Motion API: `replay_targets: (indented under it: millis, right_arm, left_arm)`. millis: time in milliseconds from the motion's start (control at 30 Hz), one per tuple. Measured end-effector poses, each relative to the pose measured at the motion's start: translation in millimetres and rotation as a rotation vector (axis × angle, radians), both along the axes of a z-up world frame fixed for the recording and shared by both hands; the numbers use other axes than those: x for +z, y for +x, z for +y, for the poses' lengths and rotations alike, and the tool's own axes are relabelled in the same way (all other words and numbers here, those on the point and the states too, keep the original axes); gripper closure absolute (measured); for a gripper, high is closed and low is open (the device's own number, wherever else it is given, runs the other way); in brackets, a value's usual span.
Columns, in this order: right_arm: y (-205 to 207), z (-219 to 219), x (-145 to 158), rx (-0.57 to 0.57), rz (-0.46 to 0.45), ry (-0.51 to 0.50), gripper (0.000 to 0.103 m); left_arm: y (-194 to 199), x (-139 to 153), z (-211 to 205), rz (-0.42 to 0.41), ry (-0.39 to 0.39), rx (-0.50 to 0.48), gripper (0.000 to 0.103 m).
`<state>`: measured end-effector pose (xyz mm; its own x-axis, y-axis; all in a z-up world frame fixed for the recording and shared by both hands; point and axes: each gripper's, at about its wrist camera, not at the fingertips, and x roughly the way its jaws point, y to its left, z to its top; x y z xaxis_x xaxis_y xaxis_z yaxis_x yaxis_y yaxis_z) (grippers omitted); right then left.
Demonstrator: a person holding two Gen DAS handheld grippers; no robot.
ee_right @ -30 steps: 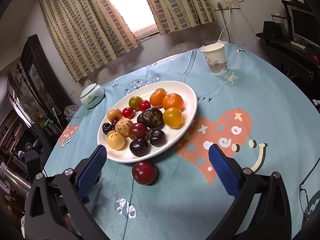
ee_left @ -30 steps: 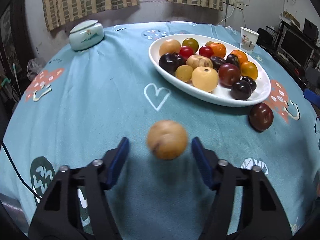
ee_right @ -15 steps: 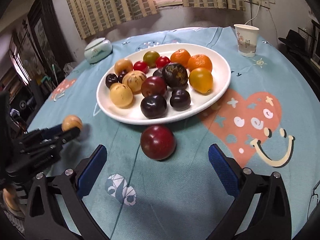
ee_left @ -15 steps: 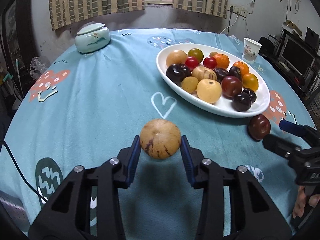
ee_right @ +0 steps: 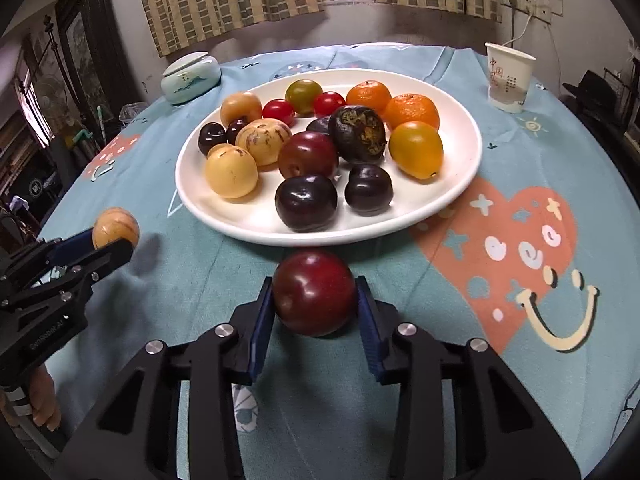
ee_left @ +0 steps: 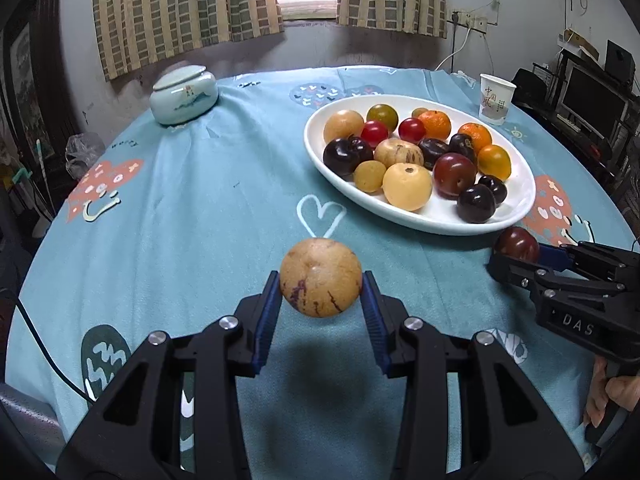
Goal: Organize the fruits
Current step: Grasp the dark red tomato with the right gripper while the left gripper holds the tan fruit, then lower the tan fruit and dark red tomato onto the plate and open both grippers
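Both stray fruits are now gripped: the right gripper [ee_right: 315,300] jaws have just been closed on the red plum [ee_right: 314,292], while the tan fruit [ee_left: 320,277] is held lifted by the left gripper [ee_left: 320,300]; only the plate [ee_right: 460,184] remains to be reached.

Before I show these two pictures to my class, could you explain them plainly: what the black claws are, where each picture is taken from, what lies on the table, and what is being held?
A person holds a handheld claw in each hand; each carries a camera looking along its fingers. The left claw grips a tan speckled fruit above the tablecloth. The right claw has just closed on a dark red plum beside the white plate, which holds many fruits. Each camera also sees the other claw. A lidded jar and a paper cup stand farther back.
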<state>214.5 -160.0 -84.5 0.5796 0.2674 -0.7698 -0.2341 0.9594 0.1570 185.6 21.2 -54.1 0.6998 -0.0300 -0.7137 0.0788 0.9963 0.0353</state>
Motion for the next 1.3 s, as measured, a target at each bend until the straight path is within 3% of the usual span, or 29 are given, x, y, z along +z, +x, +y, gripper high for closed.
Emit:
replay_targets:
  millis: [167, 267, 400, 500, 567, 667, 800, 967, 1133, 1300]
  right_arm:
    - [-36, -17, 31, -0.013, -0.084, 0.085, 0.064]
    - [-76, -43, 75, -0.044, -0.205, 0.18, 0.063]
    - [-104, -64, 161, -0.057, -0.406, 0.192, 0.063]
    - [-104, -65, 207, -0.048, -0.514, 0.18, 0.063]
    - [-89, -58, 218, -0.049, -0.546, 0.157, 0.063]
    - [-51, -49, 203, -0.049, -0.501, 0.151, 0.063]
    - [23, -40, 136, -0.081, -0.332, 0.147, 0.063]
    - [70, -36, 72, -0.097, -0.177, 0.105, 0.064]
    - [75, -33, 54, -0.102, -0.154, 0.078, 0.064]
    - [80, -30, 46, -0.097, -0.137, 0.08, 0.062]
  left_arm:
    - [-33, 25, 0, -0.088, 0.015, 0.009, 0.063]
    - [-53, 55, 3, -0.14, 0.006, -0.016, 0.063]
    - [-55, 116, -5, -0.251, 0.04, -0.041, 0.063]
    - [-42, 155, -16, -0.325, 0.023, -0.051, 0.062]
    - [-24, 166, -26, -0.341, 0.005, -0.052, 0.062]
    - [10, 154, -37, -0.307, -0.015, -0.044, 0.062]
    - [59, 108, -45, -0.183, -0.051, -0.03, 0.062]
    - [105, 48, -50, -0.056, -0.035, -0.01, 0.062]
    - [118, 22, -43, -0.009, -0.034, 0.009, 0.062]
    - [119, 19, -42, -0.032, -0.013, 0.015, 0.059]
